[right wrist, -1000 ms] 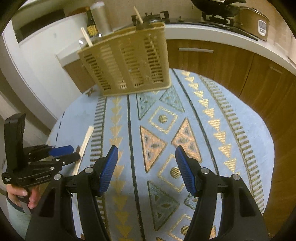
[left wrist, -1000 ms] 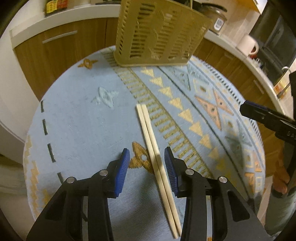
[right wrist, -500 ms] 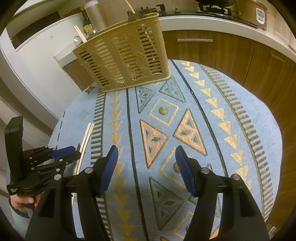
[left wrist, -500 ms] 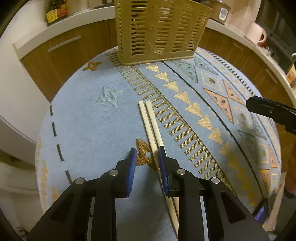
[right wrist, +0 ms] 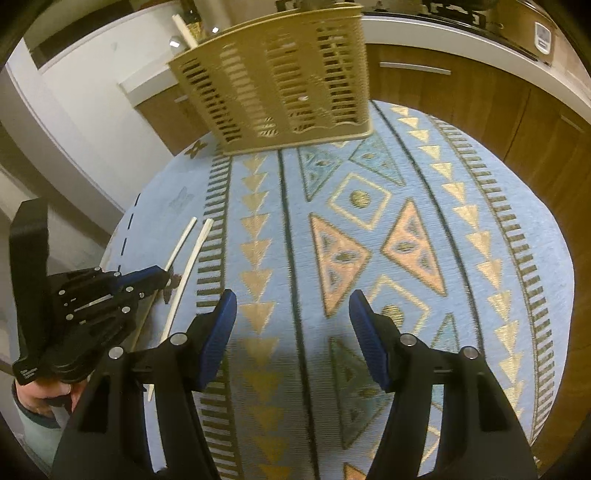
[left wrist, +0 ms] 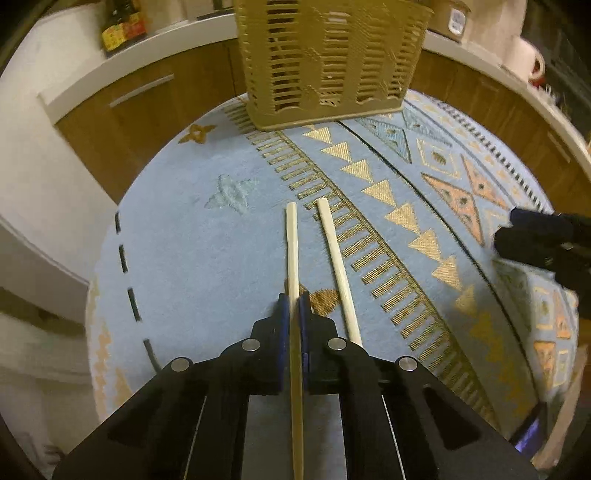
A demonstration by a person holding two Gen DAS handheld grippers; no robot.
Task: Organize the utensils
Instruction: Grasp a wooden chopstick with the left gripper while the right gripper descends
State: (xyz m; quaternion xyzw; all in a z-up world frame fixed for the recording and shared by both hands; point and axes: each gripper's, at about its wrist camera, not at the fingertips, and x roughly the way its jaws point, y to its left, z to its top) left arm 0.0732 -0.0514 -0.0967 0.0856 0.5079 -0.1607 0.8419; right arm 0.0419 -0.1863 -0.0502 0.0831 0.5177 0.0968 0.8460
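Observation:
Two pale wooden chopsticks lie on a round table with a light blue patterned cloth [left wrist: 192, 251]. My left gripper [left wrist: 294, 301] is shut on the left chopstick [left wrist: 291, 243], which runs forward between its blue pads. The second chopstick [left wrist: 338, 266] lies loose just to its right. A tan slotted utensil basket [left wrist: 325, 59] stands at the table's far edge. In the right wrist view the left gripper [right wrist: 162, 275], both chopsticks [right wrist: 192, 254] and the basket [right wrist: 280, 85] show. My right gripper [right wrist: 291, 332] is open and empty above the middle of the cloth [right wrist: 480, 295].
Wooden cabinets [left wrist: 155, 103] and a white counter [right wrist: 480, 40] ring the table close behind the basket. A bottle [left wrist: 118, 26] stands on the counter at the left. A chopstick end [right wrist: 183, 26] sticks up behind the basket.
My left gripper has closed fully onto the left chopstick, which now sits apart from the other one. The right gripper has stayed open and moved slightly forward.

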